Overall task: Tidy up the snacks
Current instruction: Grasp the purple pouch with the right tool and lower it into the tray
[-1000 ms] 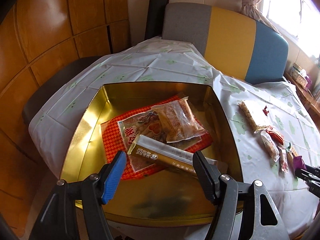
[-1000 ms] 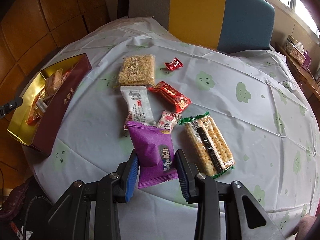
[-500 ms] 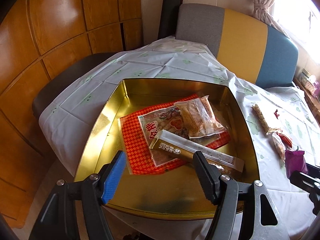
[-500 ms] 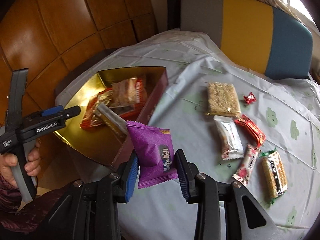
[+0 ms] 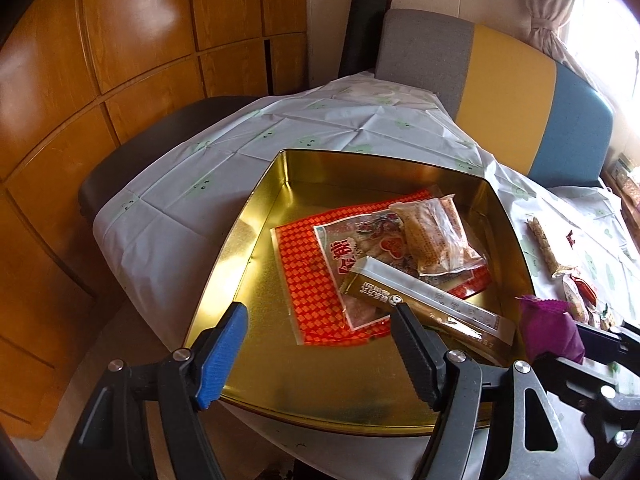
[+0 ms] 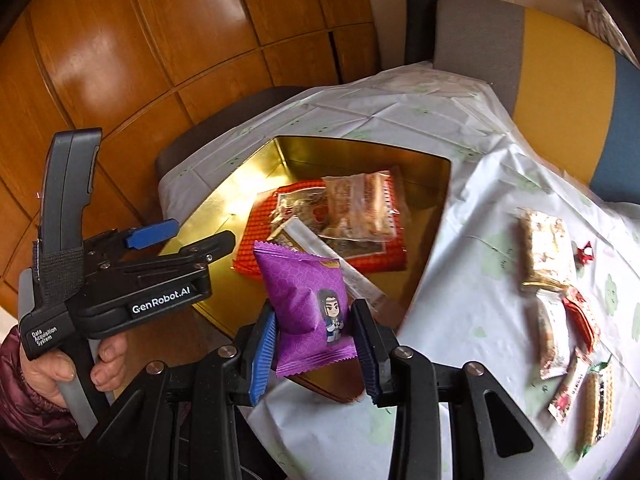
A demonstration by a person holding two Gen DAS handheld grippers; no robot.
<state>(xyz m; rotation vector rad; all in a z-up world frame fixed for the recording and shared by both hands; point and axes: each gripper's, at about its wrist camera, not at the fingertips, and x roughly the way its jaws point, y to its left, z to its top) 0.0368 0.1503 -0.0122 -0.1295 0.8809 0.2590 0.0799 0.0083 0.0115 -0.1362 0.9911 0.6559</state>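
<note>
- The right gripper is clenched on the purple snack packet and holds it up in the air, at the near edge of the gold tin.
- The left gripper is opening, with nothing between its jaws; it hangs over the tin's near part.
- In the tin lie a red checkered bag, a clear cracker packet and a long gold bar.
- More snacks lie on the white tablecloth, at the right of the tin.

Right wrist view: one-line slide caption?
Right hand-held gripper holds a purple snack packet above the gold tin.
</note>
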